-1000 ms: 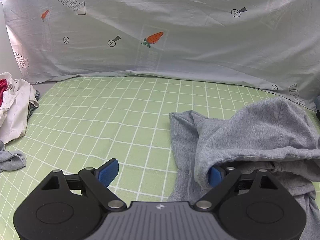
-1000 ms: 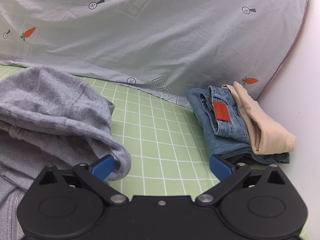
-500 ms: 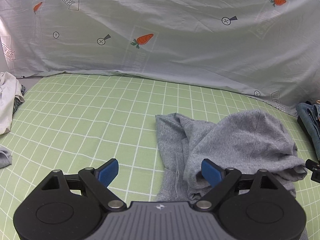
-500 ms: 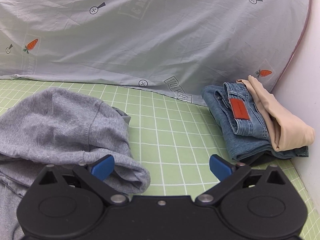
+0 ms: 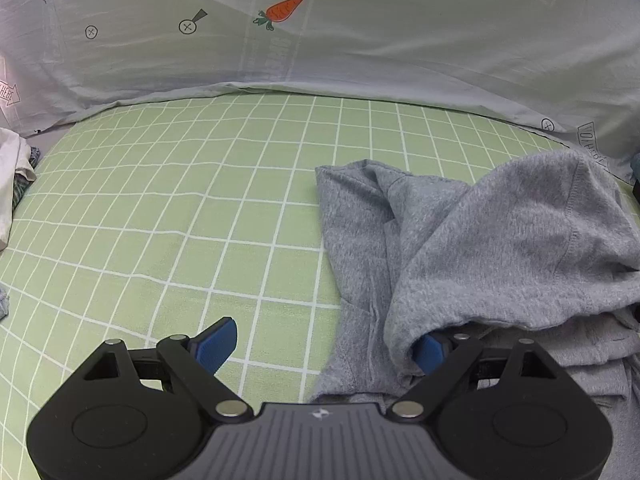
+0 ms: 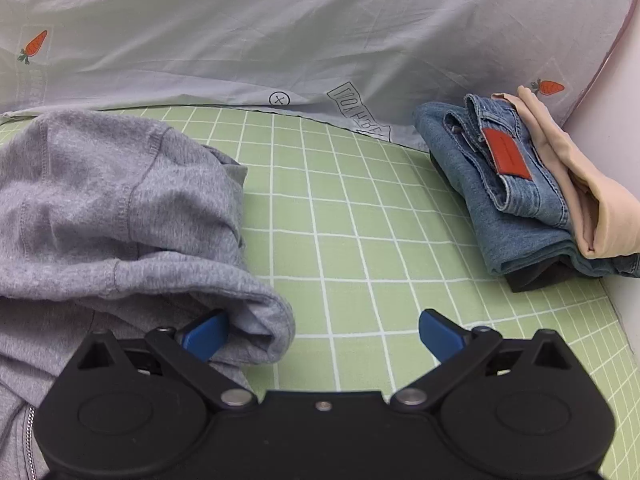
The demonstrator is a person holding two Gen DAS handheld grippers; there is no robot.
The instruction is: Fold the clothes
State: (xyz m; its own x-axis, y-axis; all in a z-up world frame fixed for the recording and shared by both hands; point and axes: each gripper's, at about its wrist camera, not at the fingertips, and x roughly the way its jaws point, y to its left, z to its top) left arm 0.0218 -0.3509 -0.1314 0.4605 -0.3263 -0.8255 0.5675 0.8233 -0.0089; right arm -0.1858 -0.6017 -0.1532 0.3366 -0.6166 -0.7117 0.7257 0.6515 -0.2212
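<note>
A grey zip hoodie point(image 5: 500, 240) lies crumpled on the green checked sheet point(image 5: 180, 220); it also shows in the right wrist view point(image 6: 100, 208). My left gripper point(image 5: 324, 344) is open at the hoodie's left edge; its right finger is partly under the hood's rim, its left finger over bare sheet. My right gripper point(image 6: 320, 332) is open at the hoodie's right edge; its left finger touches the rolled rim, its right finger stands over the sheet.
A folded stack of blue jeans point(image 6: 500, 192) and a beige garment point(image 6: 580, 184) lies at the right by the wall. A pale carrot-print sheet point(image 5: 320, 40) rises behind. Loose white clothes point(image 5: 12, 184) lie at the far left.
Both grippers moved back in close to the hoodie after a brief pull-away; the left one's right finger is again under the hood rim. Both stayed open.
</note>
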